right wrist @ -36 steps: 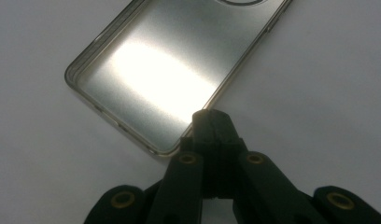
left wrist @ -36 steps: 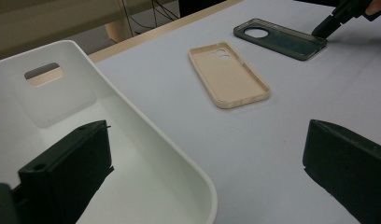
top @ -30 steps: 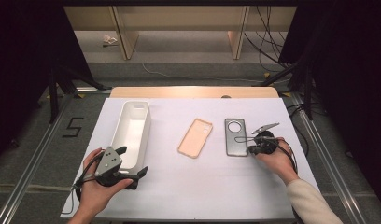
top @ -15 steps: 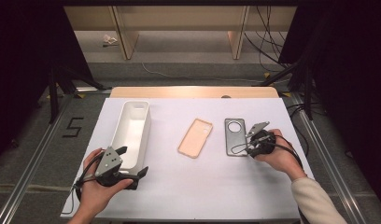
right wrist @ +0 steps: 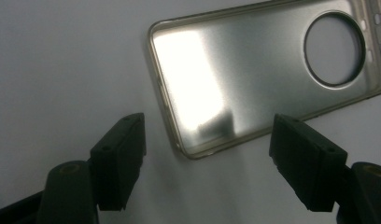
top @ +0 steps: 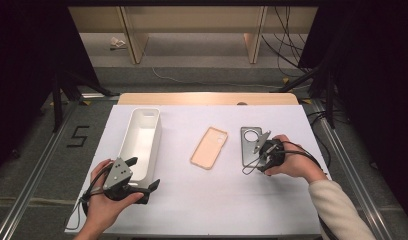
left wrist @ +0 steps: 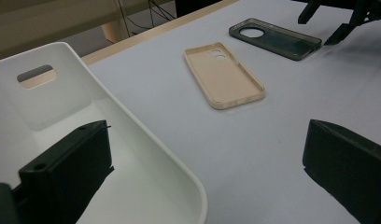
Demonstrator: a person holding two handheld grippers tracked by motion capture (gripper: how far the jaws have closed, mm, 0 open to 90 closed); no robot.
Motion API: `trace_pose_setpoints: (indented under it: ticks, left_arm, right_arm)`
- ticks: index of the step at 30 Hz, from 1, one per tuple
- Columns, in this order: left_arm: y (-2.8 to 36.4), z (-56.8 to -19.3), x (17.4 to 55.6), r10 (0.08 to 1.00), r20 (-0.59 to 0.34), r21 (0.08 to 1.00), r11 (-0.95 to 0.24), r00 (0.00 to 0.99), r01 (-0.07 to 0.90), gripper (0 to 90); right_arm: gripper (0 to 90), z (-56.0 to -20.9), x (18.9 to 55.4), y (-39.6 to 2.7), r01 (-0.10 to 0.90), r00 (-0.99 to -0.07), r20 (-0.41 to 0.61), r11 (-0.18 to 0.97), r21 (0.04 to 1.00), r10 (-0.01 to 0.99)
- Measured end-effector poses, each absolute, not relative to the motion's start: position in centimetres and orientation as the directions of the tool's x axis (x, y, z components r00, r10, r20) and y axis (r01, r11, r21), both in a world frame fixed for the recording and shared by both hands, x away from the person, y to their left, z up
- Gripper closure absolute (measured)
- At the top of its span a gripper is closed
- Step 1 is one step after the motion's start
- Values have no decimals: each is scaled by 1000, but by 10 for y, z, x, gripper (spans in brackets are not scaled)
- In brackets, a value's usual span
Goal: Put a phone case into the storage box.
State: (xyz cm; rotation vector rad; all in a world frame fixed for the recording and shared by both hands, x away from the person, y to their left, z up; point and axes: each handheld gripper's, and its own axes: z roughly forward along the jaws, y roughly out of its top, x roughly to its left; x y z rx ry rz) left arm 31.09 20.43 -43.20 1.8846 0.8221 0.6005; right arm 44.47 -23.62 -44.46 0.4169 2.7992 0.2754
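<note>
High view above the table's near edge, facing forward and down; gripper views low and close (dark phone case [top: 251,145] shared).

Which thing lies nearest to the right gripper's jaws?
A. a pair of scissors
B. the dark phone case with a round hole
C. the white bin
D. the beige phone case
B: the right gripper stands with open jaws just over one end of the dark case, with nothing between them; the beige case and the white bin lie farther toward the left gripper.
</note>
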Motion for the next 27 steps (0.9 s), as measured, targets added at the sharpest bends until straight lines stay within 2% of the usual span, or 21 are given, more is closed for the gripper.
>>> trace_pose_setpoints:
  ticks: [8,27]
  left_arm:
    - [204,-432,311,755,58,906,-315,654,284,8]
    - [204,-432,311,753,55,905,-315,656,286,8]
  right_arm:
    - [270,-453,453,-220,212,-929,-272,964,158,249]
    - [288,-454,466,-203,161,-948,-267,984,77,175]
